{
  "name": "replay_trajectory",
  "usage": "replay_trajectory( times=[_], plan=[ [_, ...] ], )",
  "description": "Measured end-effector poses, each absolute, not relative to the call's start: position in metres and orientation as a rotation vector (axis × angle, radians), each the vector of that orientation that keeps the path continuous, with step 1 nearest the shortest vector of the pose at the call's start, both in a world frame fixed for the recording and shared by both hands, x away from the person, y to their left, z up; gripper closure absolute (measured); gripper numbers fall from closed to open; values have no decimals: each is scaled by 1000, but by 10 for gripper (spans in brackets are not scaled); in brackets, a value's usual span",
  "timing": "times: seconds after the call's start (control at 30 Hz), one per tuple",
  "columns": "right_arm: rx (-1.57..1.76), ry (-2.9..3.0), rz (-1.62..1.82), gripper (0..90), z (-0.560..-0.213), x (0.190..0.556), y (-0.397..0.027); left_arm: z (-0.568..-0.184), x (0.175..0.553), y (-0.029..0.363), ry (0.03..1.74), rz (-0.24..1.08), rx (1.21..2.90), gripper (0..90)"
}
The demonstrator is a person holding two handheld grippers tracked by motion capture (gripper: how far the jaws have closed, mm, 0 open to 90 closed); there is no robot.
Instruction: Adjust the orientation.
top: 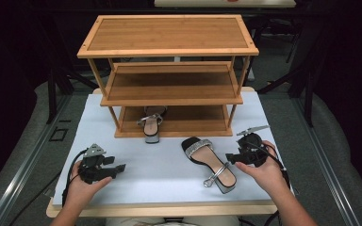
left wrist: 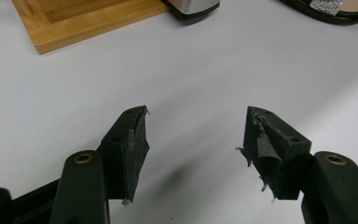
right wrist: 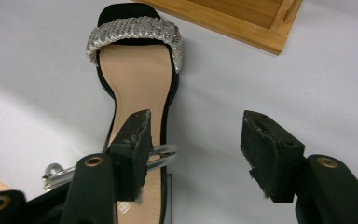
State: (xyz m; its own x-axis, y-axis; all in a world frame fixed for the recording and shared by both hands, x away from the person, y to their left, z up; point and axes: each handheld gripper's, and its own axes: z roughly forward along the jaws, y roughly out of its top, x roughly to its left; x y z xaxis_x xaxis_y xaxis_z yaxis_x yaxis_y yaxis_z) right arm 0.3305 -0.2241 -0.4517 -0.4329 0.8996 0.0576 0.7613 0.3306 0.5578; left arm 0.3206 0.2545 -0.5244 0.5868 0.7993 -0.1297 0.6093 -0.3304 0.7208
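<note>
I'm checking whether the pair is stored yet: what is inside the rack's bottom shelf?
On the bottom shelf of the wooden rack lies one sandal, one end sticking out over the front edge. Its mate lies on the table. The shelf's back is shadowed.

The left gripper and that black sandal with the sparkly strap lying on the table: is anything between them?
No. In the high view, only bare white tabletop separates the left gripper from the black silver-strapped sandal.

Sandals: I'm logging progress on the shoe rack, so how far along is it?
Done: one sandal rests on the rack's bottom shelf, heel overhanging. In hand: nothing; the right tool hangs open beside the second sandal on the table, and the left tool is open too. Left: grasp and shelve it.
</note>
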Motion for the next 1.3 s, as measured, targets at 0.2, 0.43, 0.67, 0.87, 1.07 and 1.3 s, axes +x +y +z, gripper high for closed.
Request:
replay_trajectory(
  times=[0.2,0.43,0.67,0.87,1.07,1.3],
  plan=[
    [1532,2420,704,404,-418,338,-215,-523,320,255,1108,327,2057,395],
    [1480,2478,632,418,-411,342,-203,-524,320,254,1120,316,2044,395],
    [1457,2547,527,421,-422,346,-188,-525,320,255,1125,314,2044,395],
    [1481,2579,443,422,-432,353,-177,-525,320,256,1126,315,2041,395],
    [1475,2613,385,430,-436,360,-168,-527,321,257,1129,315,2044,394],
    [1468,2685,259,429,-450,368,-160,-527,321,257,1133,316,2044,394]
  ],
)
